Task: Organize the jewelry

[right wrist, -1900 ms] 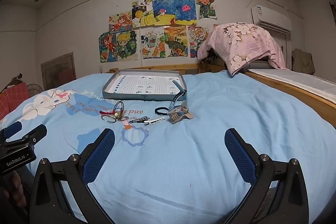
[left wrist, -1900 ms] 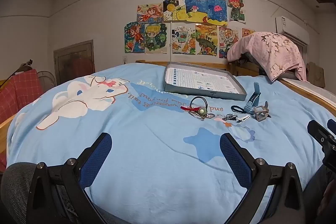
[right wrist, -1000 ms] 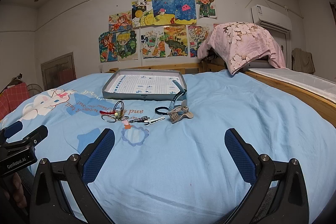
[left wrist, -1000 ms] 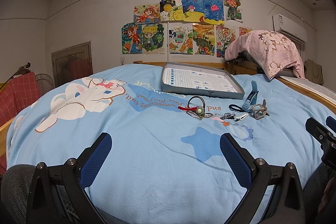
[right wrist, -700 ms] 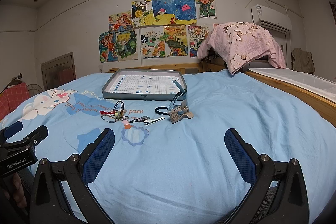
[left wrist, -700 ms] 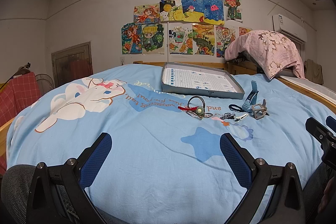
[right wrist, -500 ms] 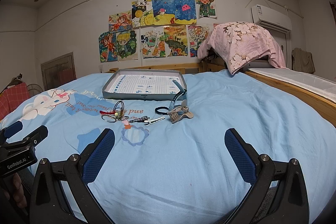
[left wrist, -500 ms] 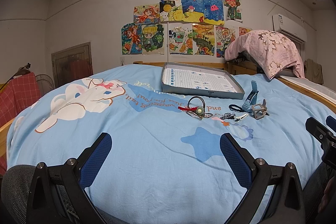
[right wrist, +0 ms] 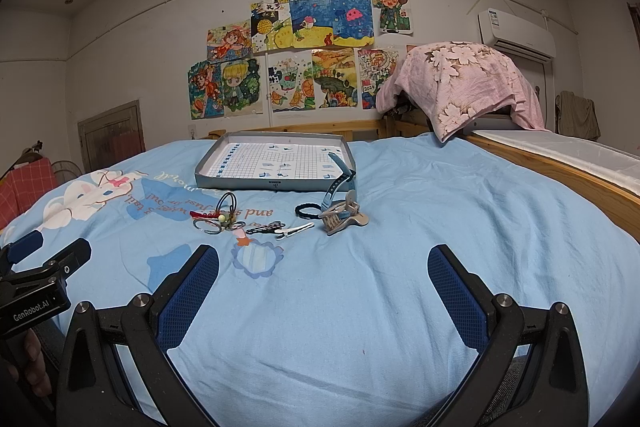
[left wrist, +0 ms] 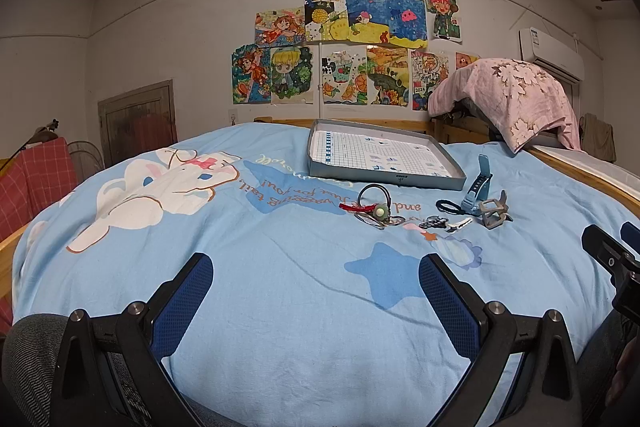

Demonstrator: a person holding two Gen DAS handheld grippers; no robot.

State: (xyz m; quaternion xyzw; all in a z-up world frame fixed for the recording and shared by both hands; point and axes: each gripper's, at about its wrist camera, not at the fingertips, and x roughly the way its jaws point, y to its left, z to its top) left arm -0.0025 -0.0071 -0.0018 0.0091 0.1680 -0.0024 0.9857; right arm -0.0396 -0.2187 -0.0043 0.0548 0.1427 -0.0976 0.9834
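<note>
A: Jewelry spot? 
B: Small cluster (right wrist: 276,217) mid-bed on light blue duvet (right wrist: 360,287), just in front of shallow grey tray (right wrist: 276,163). Well apart from both grippers.

A: Pieces?
B: From left: thin ring loops with red cord and pale green bead (right wrist: 218,219), dark patterned hair clip (right wrist: 266,227), white clip (right wrist: 296,230) just beside it, black hair tie (right wrist: 306,211), beige claw clip (right wrist: 342,219), blue watch strap (right wrist: 338,187) leaning up against tray's front wall. Same lot in left view: loops and bead (left wrist: 376,213), claw clip (left wrist: 494,213), strap (left wrist: 478,185).

A: Tray contents?
B: Grid-printed lining only, from what shows. Tray (left wrist: 384,157) flat on duvet, near headboard side.

A: Left gripper?
B: Left gripper (left wrist: 316,291) low at near edge of bed, blue pads spread wide, nothing between. Also seen at lower left of right view (right wrist: 44,263).

A: Right gripper?
B: Right gripper (right wrist: 324,287) same, wide apart, empty, aimed at cluster. Part of a hand (right wrist: 34,367) at lower left corner there.

A: Surroundings?
B: Cartoon rabbit print (left wrist: 160,187) on duvet left side, drawings (right wrist: 296,55) taped on wall, pink floral cloth (right wrist: 456,83) heaped at right, air conditioner (right wrist: 516,33) above it.
</note>
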